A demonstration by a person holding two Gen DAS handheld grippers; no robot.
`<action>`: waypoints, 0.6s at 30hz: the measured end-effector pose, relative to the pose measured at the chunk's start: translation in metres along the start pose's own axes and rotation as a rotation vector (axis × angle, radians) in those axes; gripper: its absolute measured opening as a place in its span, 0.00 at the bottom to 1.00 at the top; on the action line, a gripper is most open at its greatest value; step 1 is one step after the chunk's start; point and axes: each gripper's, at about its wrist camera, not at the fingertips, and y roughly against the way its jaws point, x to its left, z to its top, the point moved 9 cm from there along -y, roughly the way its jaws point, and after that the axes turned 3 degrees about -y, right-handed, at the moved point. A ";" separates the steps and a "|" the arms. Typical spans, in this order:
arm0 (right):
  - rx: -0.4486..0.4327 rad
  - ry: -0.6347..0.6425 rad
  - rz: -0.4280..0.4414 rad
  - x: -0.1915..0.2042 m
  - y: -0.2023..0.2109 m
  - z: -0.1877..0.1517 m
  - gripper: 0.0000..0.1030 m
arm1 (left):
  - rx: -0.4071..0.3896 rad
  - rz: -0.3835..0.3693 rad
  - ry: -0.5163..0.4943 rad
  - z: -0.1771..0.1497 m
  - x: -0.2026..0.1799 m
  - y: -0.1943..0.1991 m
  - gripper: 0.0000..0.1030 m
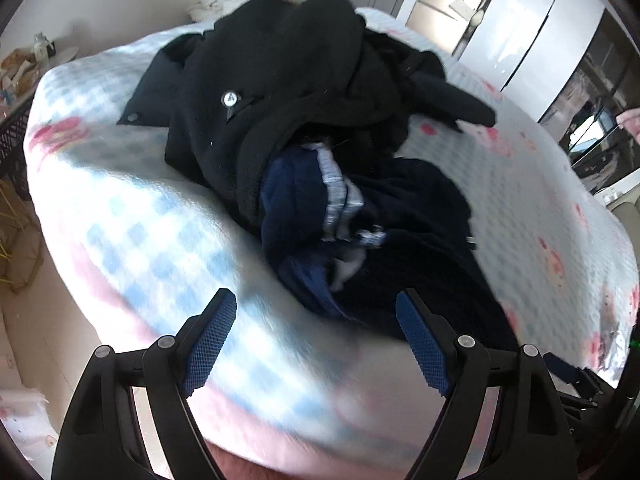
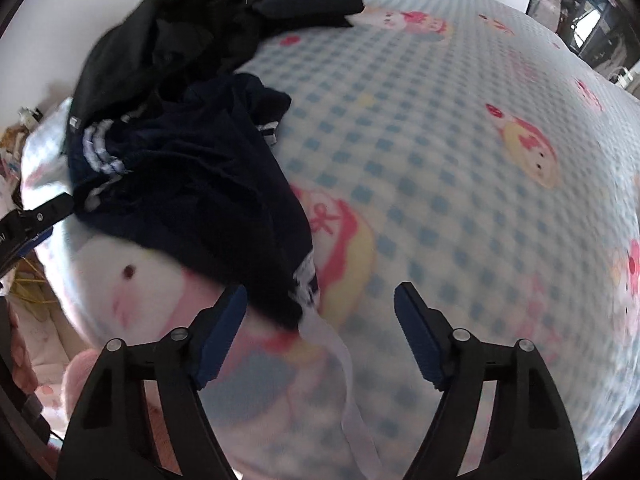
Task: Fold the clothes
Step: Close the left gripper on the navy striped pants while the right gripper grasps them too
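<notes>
left tool (image 1: 316,344): blue-padded fingers spread wide, nothing between them, hanging over the bed's near edge.
right tool (image 2: 320,340): spread just as wide, empty; a white ribbon-like strap (image 2: 344,364) trails between its fingers without being gripped.
navy garment (image 2: 188,168): crumpled on the bed (image 2: 460,160), white-striped trim showing, its long axis running from the pile down toward the right tool.
black garment (image 1: 280,80): heaped behind and partly over the navy one, farther from both tools.
key relation: the navy hem (image 2: 296,280) lies just ahead and left of the right tool's left finger; from the left tool the garment sits ahead and to the right.
nearer hand: right, judging by the hem's closeness.
step in hand: probably reaching for the navy piece to pull it clear; nothing is folded yet.
</notes>
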 end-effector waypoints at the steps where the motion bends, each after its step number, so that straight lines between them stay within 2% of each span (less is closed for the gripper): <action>1: 0.007 0.006 -0.009 0.002 -0.007 0.003 0.75 | 0.008 0.010 -0.007 0.000 0.001 -0.006 0.82; 4: 0.017 0.022 -0.024 0.009 -0.024 0.010 0.74 | 0.016 0.036 -0.028 0.000 0.001 -0.023 0.81; 6: 0.030 0.037 -0.033 0.012 -0.037 0.013 0.69 | 0.006 0.047 -0.047 0.003 0.000 -0.030 0.81; 8: 0.060 0.046 -0.028 0.016 -0.050 0.016 0.57 | -0.007 0.074 -0.072 0.006 -0.001 -0.032 0.72; 9: 0.073 0.052 -0.026 0.018 -0.056 0.017 0.53 | -0.014 0.095 -0.085 0.008 -0.002 -0.033 0.60; 11: 0.070 0.080 -0.026 0.022 -0.060 0.018 0.35 | -0.026 0.100 -0.098 0.011 0.000 -0.028 0.44; 12: 0.057 0.101 -0.025 0.024 -0.058 0.018 0.29 | -0.033 0.103 -0.104 0.012 0.000 -0.026 0.41; 13: 0.045 0.122 -0.022 0.027 -0.055 0.018 0.19 | -0.039 0.106 -0.110 0.013 0.001 -0.024 0.33; 14: 0.031 0.139 -0.017 0.029 -0.052 0.017 0.13 | -0.045 0.108 -0.117 0.014 0.002 -0.022 0.28; 16: 0.008 0.158 -0.005 0.030 -0.045 0.016 0.11 | -0.051 0.100 -0.138 0.015 0.000 -0.013 0.24; 18: -0.026 0.156 0.001 0.027 -0.033 0.016 0.10 | -0.059 0.085 -0.160 0.013 -0.006 -0.006 0.16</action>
